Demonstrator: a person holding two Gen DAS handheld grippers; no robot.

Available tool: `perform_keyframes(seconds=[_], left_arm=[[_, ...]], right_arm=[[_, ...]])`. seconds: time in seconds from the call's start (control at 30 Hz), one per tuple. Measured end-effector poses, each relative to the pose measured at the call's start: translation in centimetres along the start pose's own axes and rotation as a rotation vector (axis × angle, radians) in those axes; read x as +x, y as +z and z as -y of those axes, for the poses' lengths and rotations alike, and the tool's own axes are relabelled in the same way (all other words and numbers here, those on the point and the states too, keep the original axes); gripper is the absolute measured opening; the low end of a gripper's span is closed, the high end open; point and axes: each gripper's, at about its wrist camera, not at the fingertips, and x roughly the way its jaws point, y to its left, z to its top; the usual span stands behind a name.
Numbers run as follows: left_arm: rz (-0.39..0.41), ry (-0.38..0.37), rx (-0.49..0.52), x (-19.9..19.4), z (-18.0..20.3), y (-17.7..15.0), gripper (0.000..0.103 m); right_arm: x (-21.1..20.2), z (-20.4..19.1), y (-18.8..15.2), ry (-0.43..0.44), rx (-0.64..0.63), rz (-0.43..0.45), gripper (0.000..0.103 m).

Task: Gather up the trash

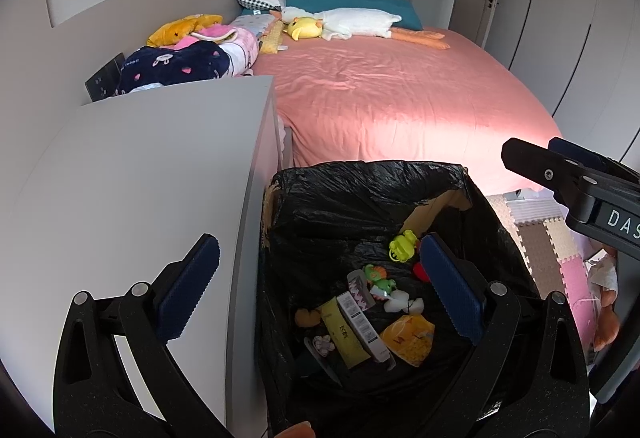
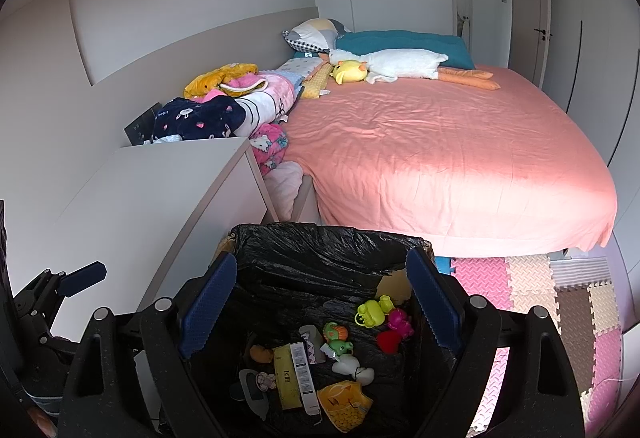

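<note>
Both tongs hang spread and empty over the bin as I hold them, the left gripper [image 1: 320, 286] and right gripper [image 2: 324, 302] framing the black-lined trash bin [image 2: 320, 238] just below their tips. Inside lie the collected pieces, among them a white carton [image 2: 304, 374], a yellow wrapper [image 2: 344, 404] and a lime plastic toy [image 2: 374, 312]. By my reckoning the collecting looks mostly done, since the white cabinet [image 2: 152, 190] beside the bin and the pink bed [image 2: 440, 158] beyond show no loose litter.

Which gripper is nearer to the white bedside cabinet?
Left. The left gripper hangs partly over the white cabinet; the right gripper is over the trash bin beside it.
</note>
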Motion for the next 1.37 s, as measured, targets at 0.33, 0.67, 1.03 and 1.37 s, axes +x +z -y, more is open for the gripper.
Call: perform_keyframes(seconds=[0.33, 0.67, 1.03, 1.37], left_arm=[[-0.007, -0.001, -0.001, 0.0, -0.2, -0.1, 0.097], [-0.007, -0.002, -0.001, 0.1, -0.1, -0.2, 0.097], [-0.009, -0.004, 0.0, 0.1, -0.4, -0.3, 0.097], [-0.019, 0.0, -0.029, 0.2, -1.1, -0.1, 0.097]], right_arm=[[0.1, -0.1, -0.1, 0.001, -0.002, -0.002, 0.087], [0.1, -0.3, -0.3, 0.0, -0.004, -0.003, 0.087], [0.1, -0.6, -0.5, 0.003, -0.006, -0.005, 0.087], [0.2, -0.7, -0.6, 0.003, -0.007, -0.007, 0.087]])
